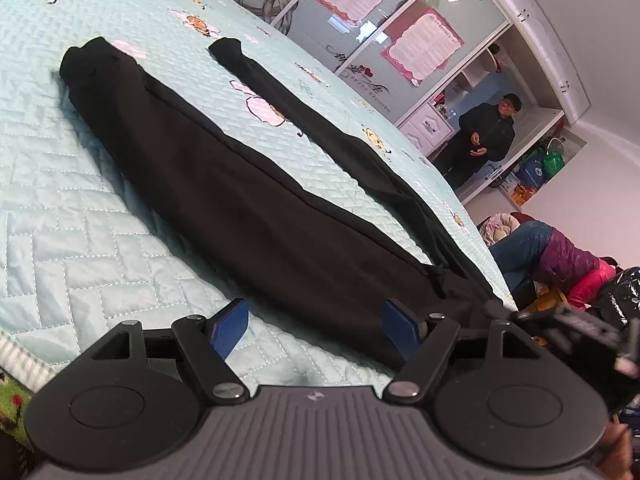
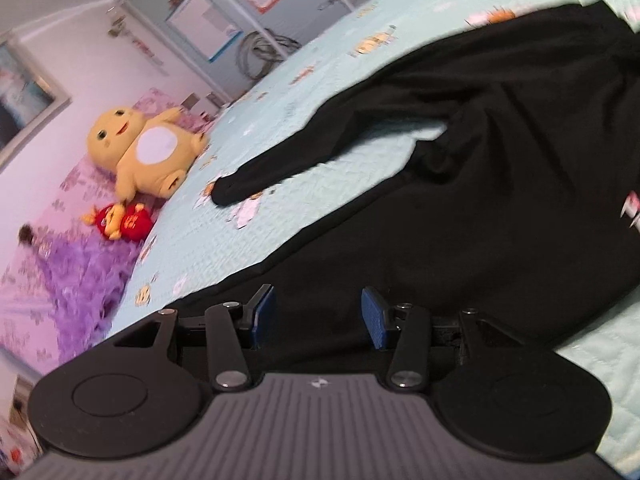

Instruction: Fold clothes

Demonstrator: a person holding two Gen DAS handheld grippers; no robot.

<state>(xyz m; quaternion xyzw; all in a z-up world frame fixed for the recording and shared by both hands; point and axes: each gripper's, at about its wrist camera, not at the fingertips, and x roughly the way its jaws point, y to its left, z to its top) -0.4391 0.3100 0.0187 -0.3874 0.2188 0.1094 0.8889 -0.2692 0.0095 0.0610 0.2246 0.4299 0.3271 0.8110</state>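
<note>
1. A pair of black trousers (image 1: 248, 200) lies spread flat on the bed (image 1: 80, 220), on its pale blue quilted cover, with the two legs apart and running away toward the far side.
2. The left claw (image 1: 314, 330) hangs just above the near waist end, its blue pads wide apart and empty of cloth.
3. The right claw (image 2: 318, 316) sits low over the dark fabric, its pads about half open. The view is blurred, but no cloth seems pinched between them.
4. No fold shows yet: both legs lie full length and unstacked.
5. By my reading, the job is at its start. Gripping the waist, bringing one leg over the other and folding the length remain.
</note>
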